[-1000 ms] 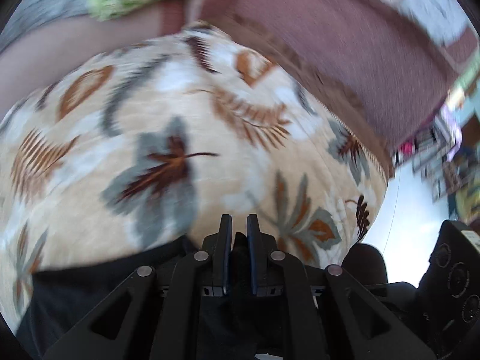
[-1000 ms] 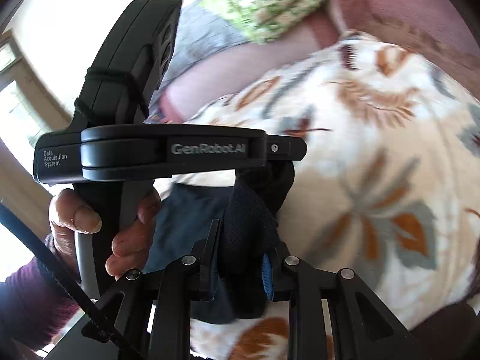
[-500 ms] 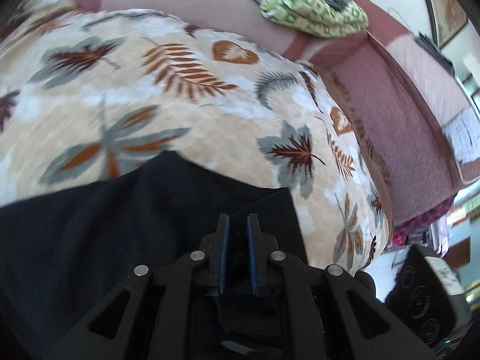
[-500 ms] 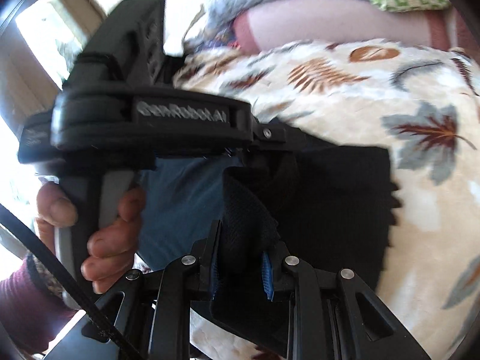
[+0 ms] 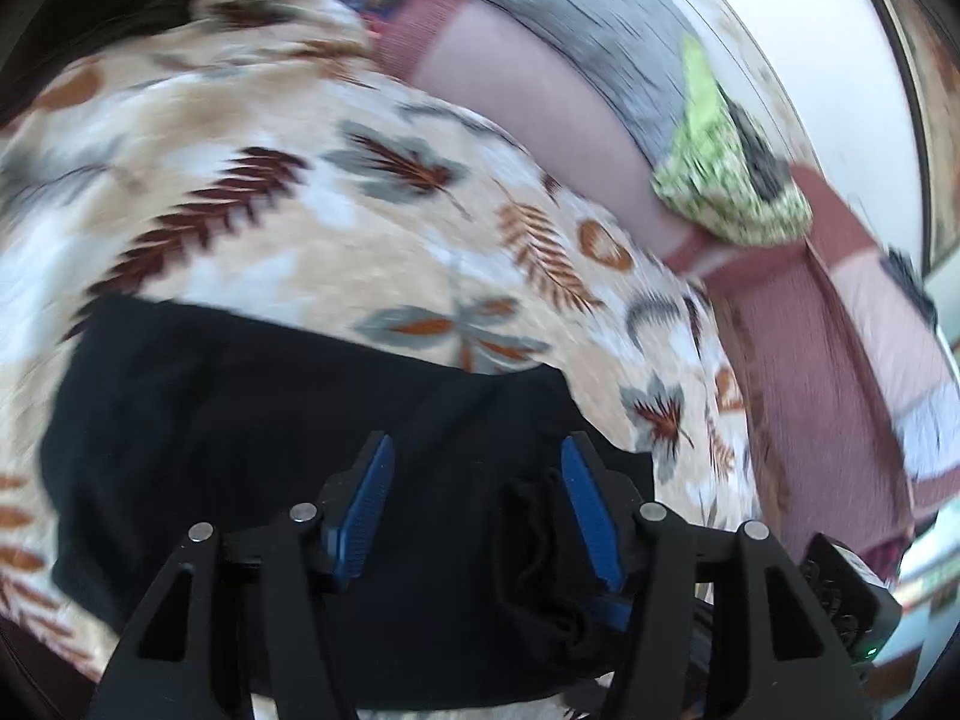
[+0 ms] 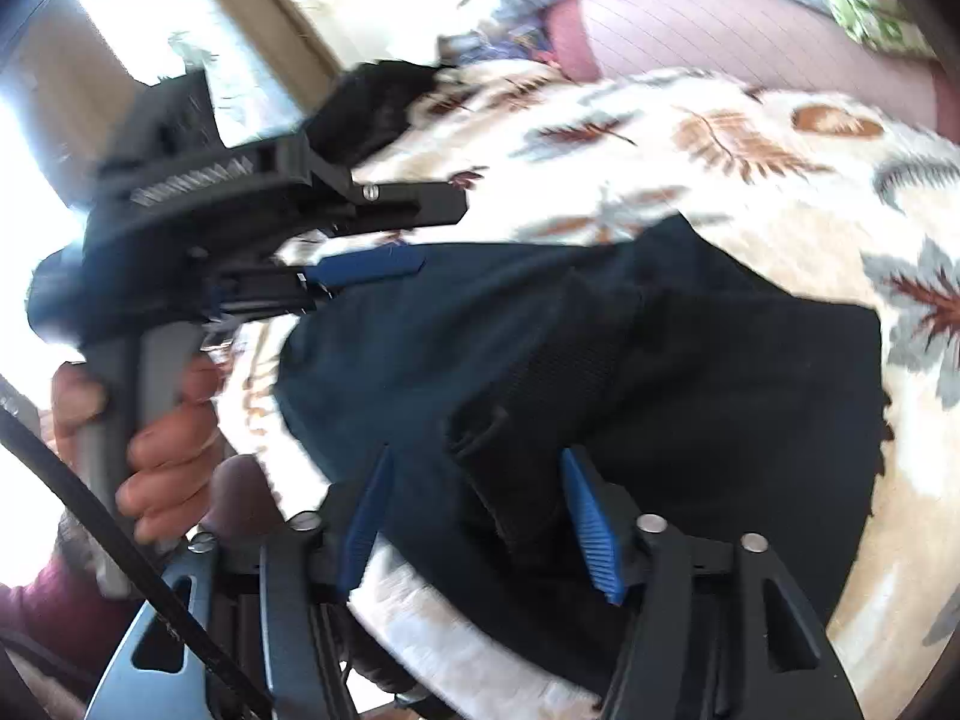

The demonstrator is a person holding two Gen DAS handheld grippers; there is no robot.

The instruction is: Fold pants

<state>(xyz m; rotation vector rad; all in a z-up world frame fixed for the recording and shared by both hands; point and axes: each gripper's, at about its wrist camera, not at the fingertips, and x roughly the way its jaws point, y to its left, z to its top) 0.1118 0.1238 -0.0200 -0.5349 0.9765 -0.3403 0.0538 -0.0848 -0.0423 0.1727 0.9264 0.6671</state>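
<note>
Both tools, my left tool (image 5: 477,504) and right tool (image 6: 474,516), hang released over the pants (image 5: 288,420), which lie straight below, running left to right on the bed (image 5: 336,228).

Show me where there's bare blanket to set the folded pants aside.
Bare leaf-print blanket runs between the pants and the pink bolster, and right of the pants in the right wrist view. Near edge is crowded: both open grippers, left, right.

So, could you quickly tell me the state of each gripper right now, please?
Left gripper: open, holding nothing, over the black pants.
Right gripper: open, holding nothing, over the same pants.
</note>
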